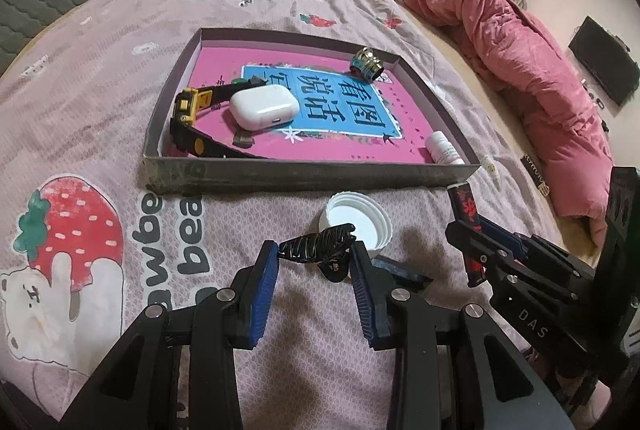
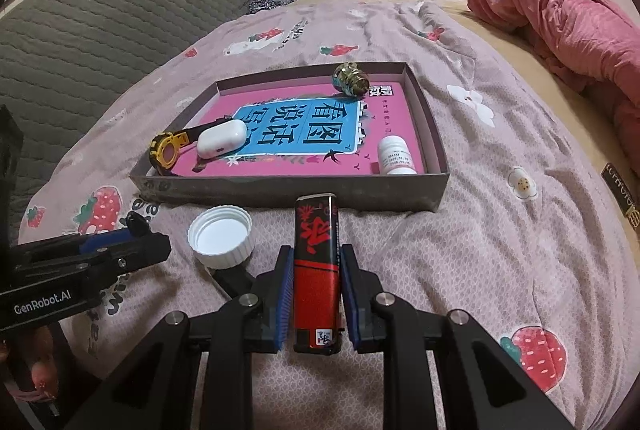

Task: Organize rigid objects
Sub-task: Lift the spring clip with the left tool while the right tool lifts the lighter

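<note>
Left gripper [image 1: 314, 256]: you pinch a black hair clip [image 1: 318, 248] at the fingertips, jaws clamped on it, held off the bedspread [image 1: 100, 77], likely for carrying to the box.
Right gripper [image 2: 314, 296]: jaws closed on a red-and-black lighter [image 2: 316, 270], lengthwise between the pads, top pointing far toward the box.
Box [image 2: 280, 191]: shallow tray just beyond both grippers, pink book [image 2: 304, 133] lining its bottom.
Already inside: watch [image 2: 168, 149] and white earbud case [image 2: 222, 138] at left, small white bottle [image 2: 394, 155] near-right corner, metal lamp base [image 2: 351, 79] far right.
Still outside: white cap [image 2: 220, 236], open side up, near the box's front wall, between your grippers.
Judged next: drop both held items in the box, then the cap.
</note>
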The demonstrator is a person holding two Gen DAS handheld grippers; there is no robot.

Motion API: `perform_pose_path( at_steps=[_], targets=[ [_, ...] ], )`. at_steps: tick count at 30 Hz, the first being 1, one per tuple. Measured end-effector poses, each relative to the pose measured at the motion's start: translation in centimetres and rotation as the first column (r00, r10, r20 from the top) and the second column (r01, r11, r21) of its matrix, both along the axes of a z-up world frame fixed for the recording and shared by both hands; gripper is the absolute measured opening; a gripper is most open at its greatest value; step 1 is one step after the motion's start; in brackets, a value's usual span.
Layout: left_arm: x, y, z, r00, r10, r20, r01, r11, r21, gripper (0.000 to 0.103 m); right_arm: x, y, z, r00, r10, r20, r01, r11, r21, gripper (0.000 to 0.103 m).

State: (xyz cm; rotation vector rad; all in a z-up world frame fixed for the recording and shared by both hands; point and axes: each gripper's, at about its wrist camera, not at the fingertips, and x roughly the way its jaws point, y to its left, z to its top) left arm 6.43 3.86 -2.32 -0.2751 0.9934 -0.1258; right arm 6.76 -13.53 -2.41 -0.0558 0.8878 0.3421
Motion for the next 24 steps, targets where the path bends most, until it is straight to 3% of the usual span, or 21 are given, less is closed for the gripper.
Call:
perform_pose_path(
  at_steps=[24],
  targets=[
    [1.2,0.6,1.6,0.999,0.029,0.038,-0.029,1.0,0.004,0.037,0.7,0.6,1.4,0.999,0.004,0.041,-0.004,1.0,-0.005,0.023]
  ],
)
